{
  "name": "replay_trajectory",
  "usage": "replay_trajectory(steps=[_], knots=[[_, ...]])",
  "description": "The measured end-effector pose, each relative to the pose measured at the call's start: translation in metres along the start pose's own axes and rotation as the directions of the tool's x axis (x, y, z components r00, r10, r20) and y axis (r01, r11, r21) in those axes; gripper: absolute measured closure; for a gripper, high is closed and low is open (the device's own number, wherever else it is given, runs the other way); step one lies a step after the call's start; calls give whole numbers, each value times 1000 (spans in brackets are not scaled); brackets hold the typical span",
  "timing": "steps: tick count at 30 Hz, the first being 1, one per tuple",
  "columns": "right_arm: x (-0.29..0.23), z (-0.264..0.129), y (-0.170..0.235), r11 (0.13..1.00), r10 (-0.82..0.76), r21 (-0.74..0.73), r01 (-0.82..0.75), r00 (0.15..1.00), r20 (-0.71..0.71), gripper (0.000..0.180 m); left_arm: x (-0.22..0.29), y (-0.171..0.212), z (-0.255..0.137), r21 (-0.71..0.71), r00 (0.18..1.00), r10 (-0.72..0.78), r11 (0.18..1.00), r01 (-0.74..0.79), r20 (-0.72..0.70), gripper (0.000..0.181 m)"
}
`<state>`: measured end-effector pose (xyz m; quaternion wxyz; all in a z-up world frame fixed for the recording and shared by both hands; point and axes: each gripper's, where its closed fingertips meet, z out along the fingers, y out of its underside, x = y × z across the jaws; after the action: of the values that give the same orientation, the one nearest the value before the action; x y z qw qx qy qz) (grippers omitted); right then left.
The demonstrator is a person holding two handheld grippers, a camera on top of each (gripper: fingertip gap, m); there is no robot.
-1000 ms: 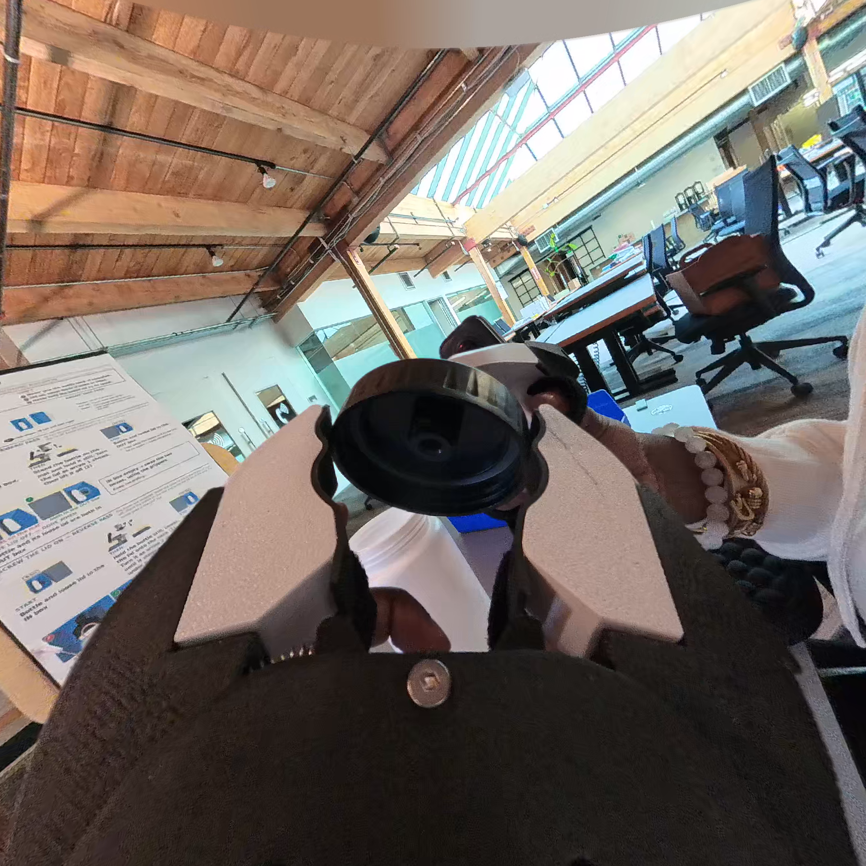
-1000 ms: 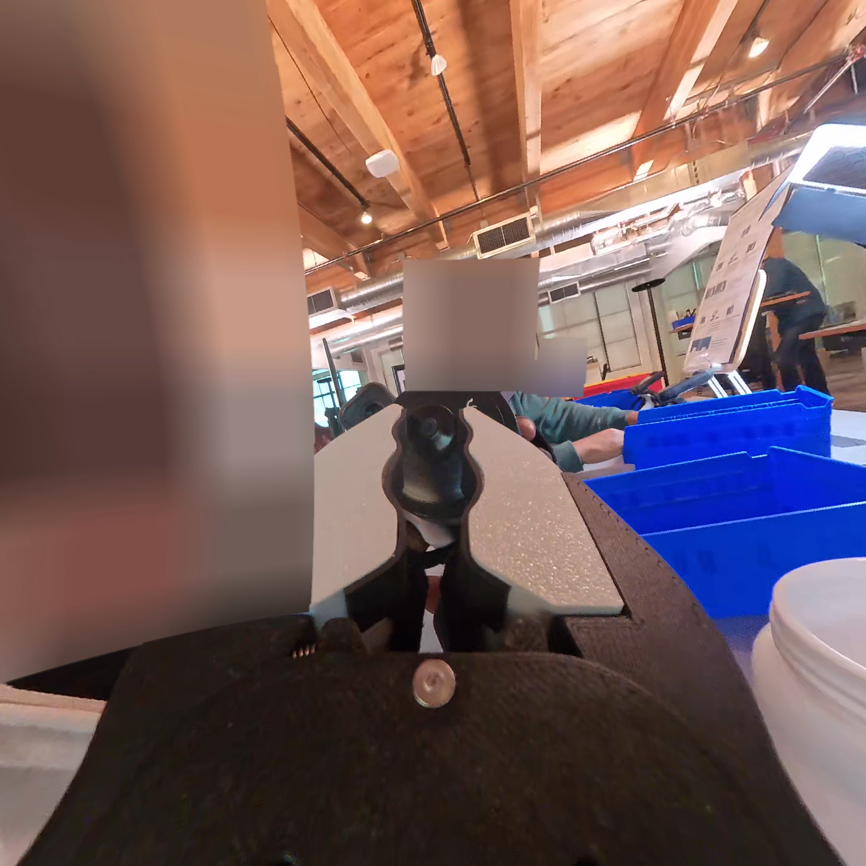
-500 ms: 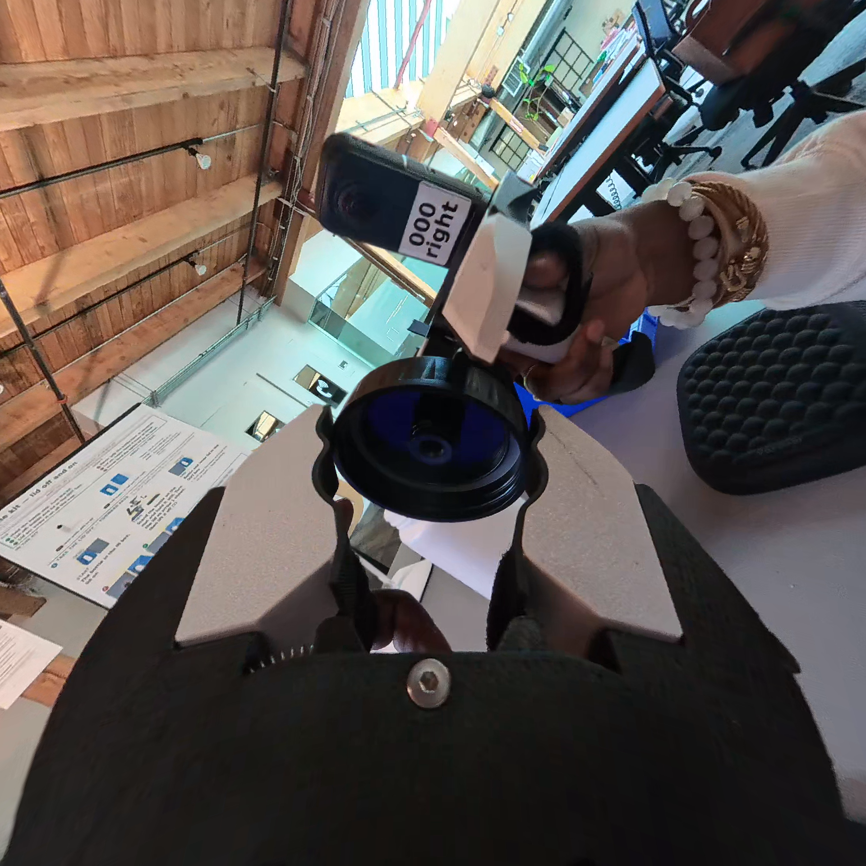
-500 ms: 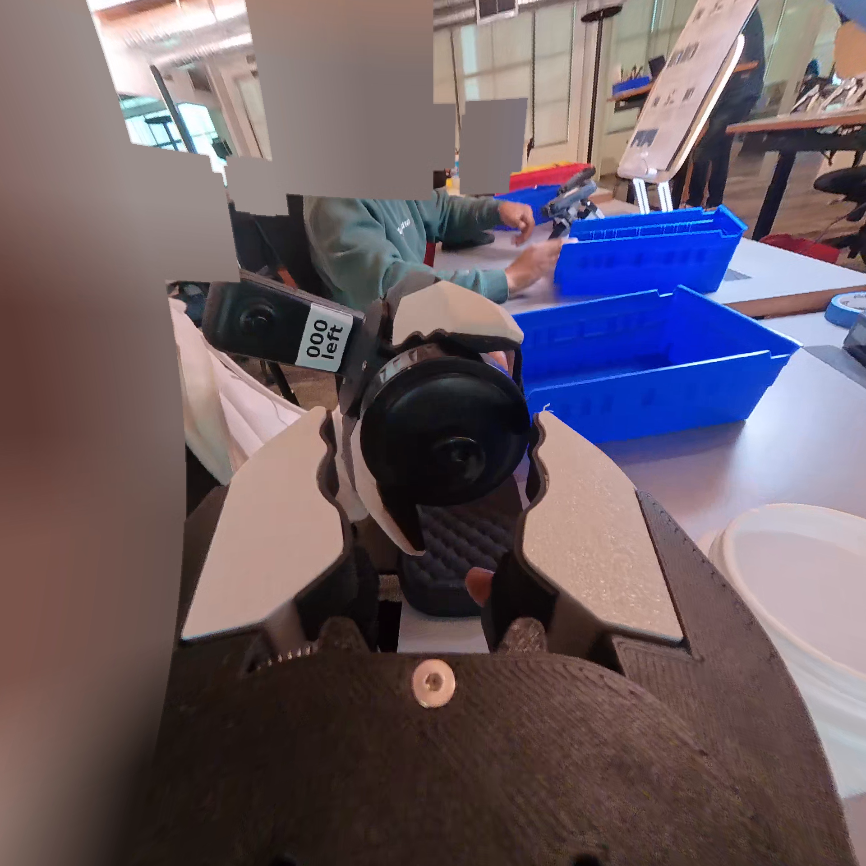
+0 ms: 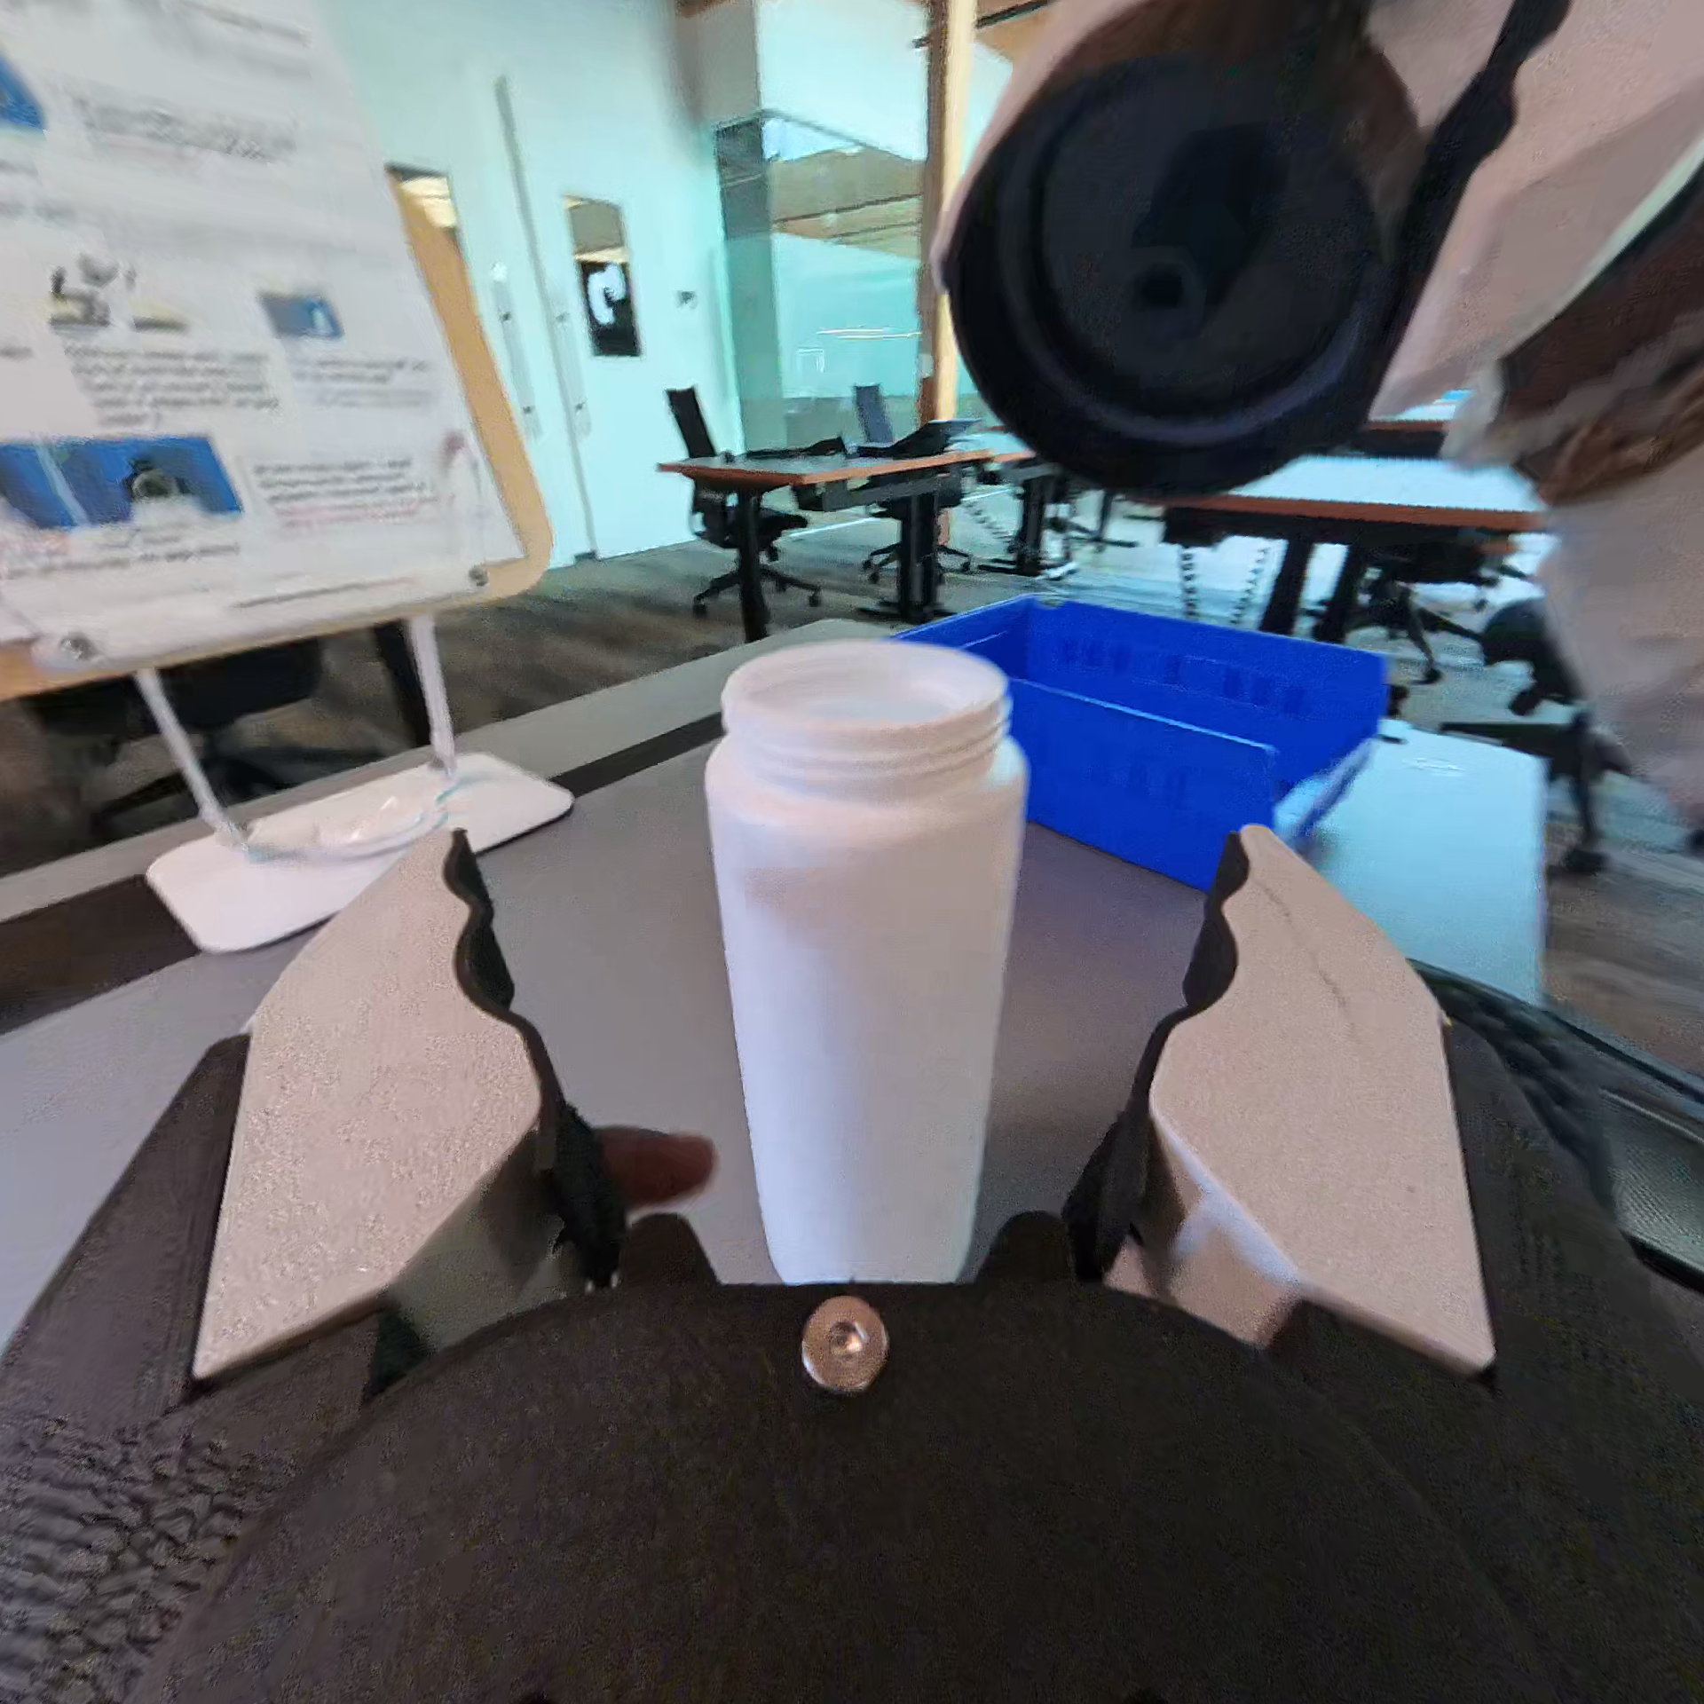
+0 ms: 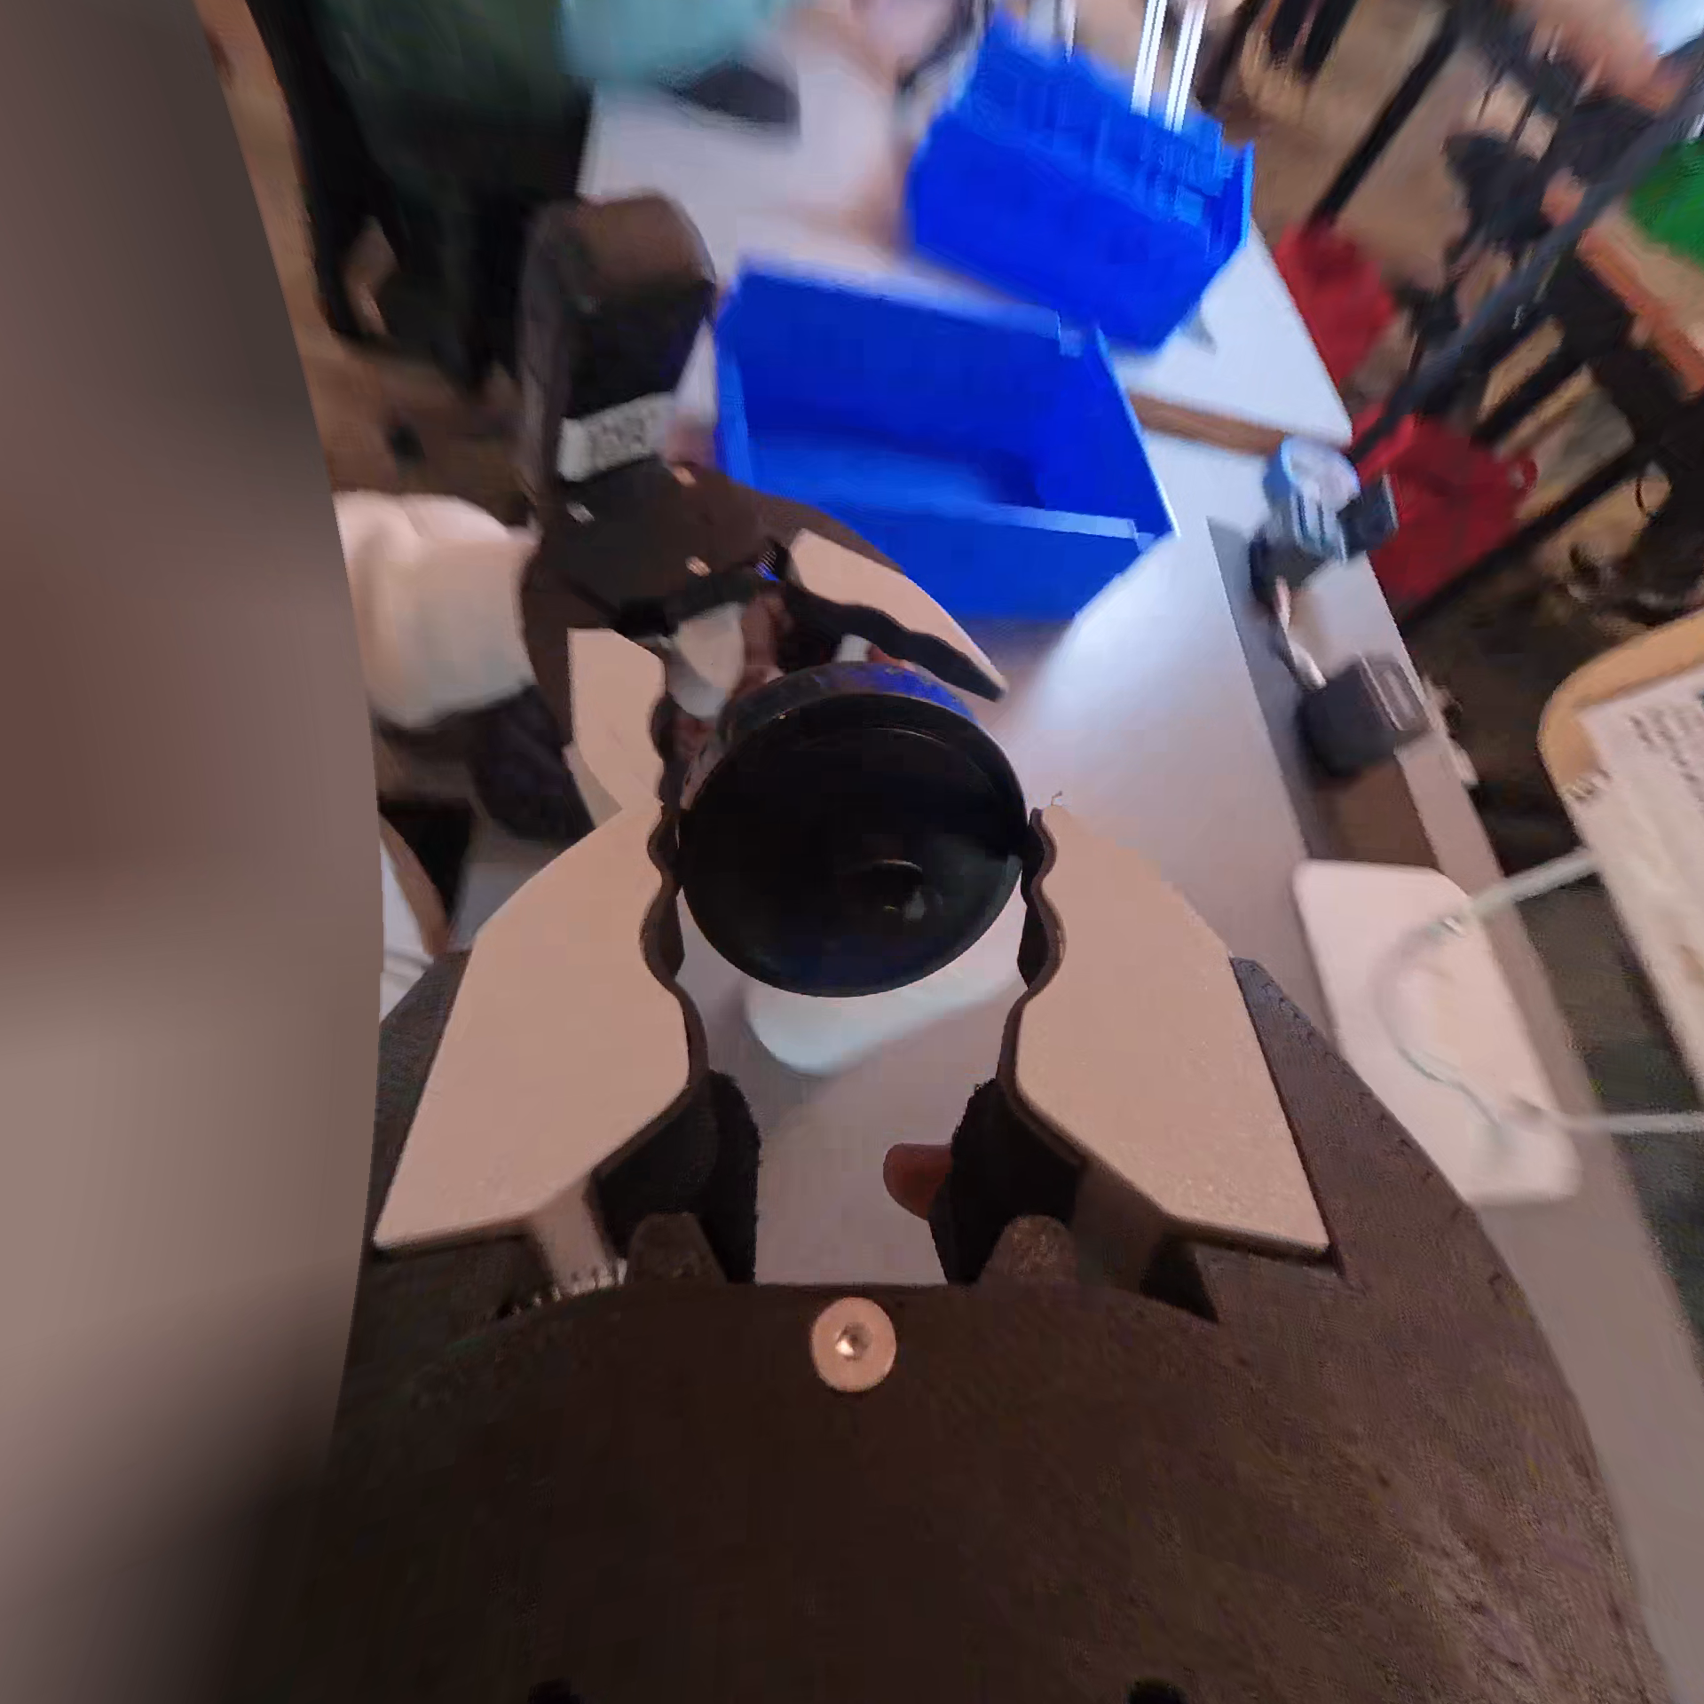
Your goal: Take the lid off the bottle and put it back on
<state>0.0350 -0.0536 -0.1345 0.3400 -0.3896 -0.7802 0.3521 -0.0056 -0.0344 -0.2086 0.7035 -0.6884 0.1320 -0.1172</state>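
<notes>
A white bottle (image 5: 867,968) stands upright and lidless on the grey table (image 5: 609,885). My left gripper (image 5: 846,839) is open, with one finger on each side of the bottle and not touching it. The black lid (image 5: 1171,267) hangs above and to the right of the bottle mouth, held between the right gripper's fingers (image 5: 1586,166). In the right wrist view my right gripper (image 6: 853,821) is shut on the lid (image 6: 848,857), underside facing the camera. The bottle's rim (image 6: 830,1033) shows just below it. The left gripper (image 6: 738,655) is behind.
A blue bin (image 5: 1180,738) stands right behind the bottle; a second blue bin (image 6: 1079,184) is farther off. An instruction board (image 5: 230,323) on a white stand base (image 5: 369,830) is at the left. A black padded object (image 5: 1586,1088) lies at the right.
The lid has passed from my left gripper to my right gripper. My left gripper has opened and swung down around the bottle. My right gripper has tilted down over the bottle.
</notes>
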Motion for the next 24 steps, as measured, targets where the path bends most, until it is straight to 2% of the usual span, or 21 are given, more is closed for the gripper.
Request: replay_trajectory(steps=[1, 2, 4, 7, 11, 14, 17, 19, 21, 24], knots=[[12, 3, 6, 995, -40, -92, 39, 999, -7, 108, -5, 8, 7, -5, 999, -8, 1000, 8, 35, 38], [22, 7, 12, 982, -74, -174, 73, 997, 4, 108, -7, 15, 13, -13, 998, 0, 1000, 1, 58, 38], [33, 16, 22, 942, -119, -307, 135, 990, 72, 108, 3, 24, 19, -40, 1000, 30, 999, -30, 9, 38], [35, 27, 32, 868, -161, -435, 237, 965, 205, 108, 13, 29, 29, -103, 999, 14, 995, -19, -47, 41], [35, 39, 42, 800, -131, -518, 303, 931, 342, 108, 9, 29, 46, -103, 999, 44, 994, -45, -16, 41], [38, 48, 53, 746, -113, -578, 331, 918, 379, 108, 6, 26, 55, -55, 999, 43, 998, -43, 3, 40], [35, 53, 54, 734, -103, -585, 345, 908, 406, 108, 0, 34, 63, -23, 998, 37, 999, -36, 46, 43], [34, 54, 55, 722, -104, -596, 352, 906, 410, 108, 2, 44, 68, -50, 999, 25, 998, -24, 38, 51], [28, 54, 59, 704, -92, -607, 370, 894, 438, 108, 2, 50, 70, -62, 999, 32, 998, -30, 34, 72], [32, 55, 62, 676, -124, -625, 390, 897, 425, 108, 1, 52, 70, -37, 1000, -7, 999, 8, 14, 76]])
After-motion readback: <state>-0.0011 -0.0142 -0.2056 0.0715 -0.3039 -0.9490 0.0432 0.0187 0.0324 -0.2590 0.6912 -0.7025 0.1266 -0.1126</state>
